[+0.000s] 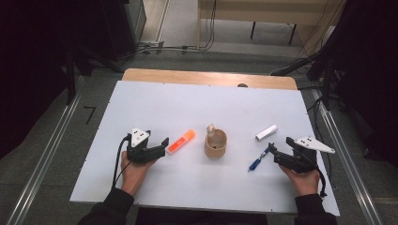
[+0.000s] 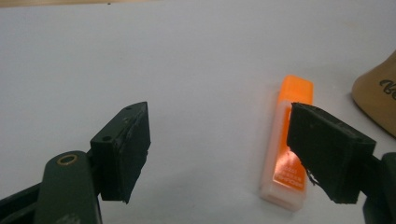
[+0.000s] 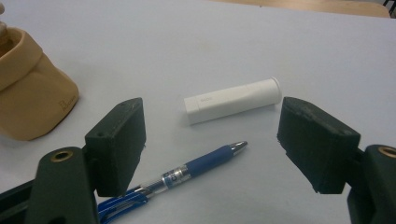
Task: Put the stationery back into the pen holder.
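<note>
An orange highlighter (image 1: 181, 141) lies on the white tabletop (image 1: 155, 108), just right of my left gripper (image 1: 162, 144). In the left gripper view the jaws of that gripper (image 2: 219, 149) stand open; the highlighter (image 2: 289, 135) lies beyond the right jaw, which partly hides it, with nothing between the pads. A tan pouch (image 1: 216, 143) stands at the middle. A blue pen (image 1: 258, 159) and a white tube (image 1: 266, 132) lie in front of my right gripper (image 1: 277, 152). In the right gripper view the gripper (image 3: 210, 144) is open, with the pen (image 3: 201, 167) on the table between its jaws, untouched, and the tube (image 3: 231, 100) farther off.
The tan pouch (image 3: 32, 84) sits at the left of the right gripper view and at the right edge of the left gripper view (image 2: 378, 100). A strip of wooden table (image 1: 187, 76) runs along the far edge. Metal rails and cables lie on the floor around the table.
</note>
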A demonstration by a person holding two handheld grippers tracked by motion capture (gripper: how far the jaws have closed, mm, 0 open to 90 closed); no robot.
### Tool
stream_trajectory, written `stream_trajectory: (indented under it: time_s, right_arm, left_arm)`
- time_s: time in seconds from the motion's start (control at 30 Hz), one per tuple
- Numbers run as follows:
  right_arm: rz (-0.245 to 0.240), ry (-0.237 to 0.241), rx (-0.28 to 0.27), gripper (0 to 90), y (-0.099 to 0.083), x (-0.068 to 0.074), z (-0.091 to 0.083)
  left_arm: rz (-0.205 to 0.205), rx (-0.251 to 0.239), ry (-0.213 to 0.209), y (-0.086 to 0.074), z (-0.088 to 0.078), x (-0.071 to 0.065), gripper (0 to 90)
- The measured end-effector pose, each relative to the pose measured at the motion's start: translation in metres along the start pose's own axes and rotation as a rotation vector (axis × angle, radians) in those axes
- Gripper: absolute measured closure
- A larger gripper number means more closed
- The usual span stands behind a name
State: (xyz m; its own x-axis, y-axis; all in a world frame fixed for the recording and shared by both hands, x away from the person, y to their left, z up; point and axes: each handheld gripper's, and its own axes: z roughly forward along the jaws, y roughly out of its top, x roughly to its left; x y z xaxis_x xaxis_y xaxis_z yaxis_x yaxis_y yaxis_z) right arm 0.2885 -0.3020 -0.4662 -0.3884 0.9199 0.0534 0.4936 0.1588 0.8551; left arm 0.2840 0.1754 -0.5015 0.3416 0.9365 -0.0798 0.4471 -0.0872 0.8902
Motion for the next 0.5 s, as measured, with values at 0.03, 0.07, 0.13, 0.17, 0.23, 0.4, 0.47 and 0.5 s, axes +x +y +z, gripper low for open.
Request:
stream_trajectory:
  time_s: [0.03,0.07,0.13,0.17,0.23,0.4,0.47,0.5]
  right_arm:
    - [0.0,0.0,0.0,22.0,0.0,0.0,0.0]
    - [-0.001,0.003,0.0,22.0,0.0,0.0,0.0]
    - [-0.001,0.004,0.004,22.0,0.0,0.001,0.002]
    - [-0.001,0.004,0.004,22.0,0.0,0.001,0.002]
    - [-0.001,0.005,0.007,22.0,0.001,0.001,0.003]
    - [-0.007,0.011,0.013,22.0,0.0,0.002,0.004]
    - [-0.005,0.008,0.013,22.0,0.0,0.002,0.004]
    - [-0.005,0.008,0.013,22.0,0.0,0.002,0.004]
  left_arm:
    - [0.005,0.0,-0.008,0.0,0.002,-0.002,22.6]
    - [0.015,0.005,-0.014,0.0,0.003,-0.005,23.4]
    - [0.034,0.009,-0.028,0.001,0.006,-0.009,25.5]
    - [0.044,0.009,-0.033,0.001,0.008,-0.011,25.5]
    - [0.047,0.017,-0.048,0.002,0.012,-0.014,26.7]
    - [0.04,0.036,-0.08,0.004,0.021,-0.017,29.8]
    - [0.04,0.041,-0.085,0.005,0.023,-0.018,29.8]
    - [0.046,0.045,-0.09,0.005,0.025,-0.019,29.8]
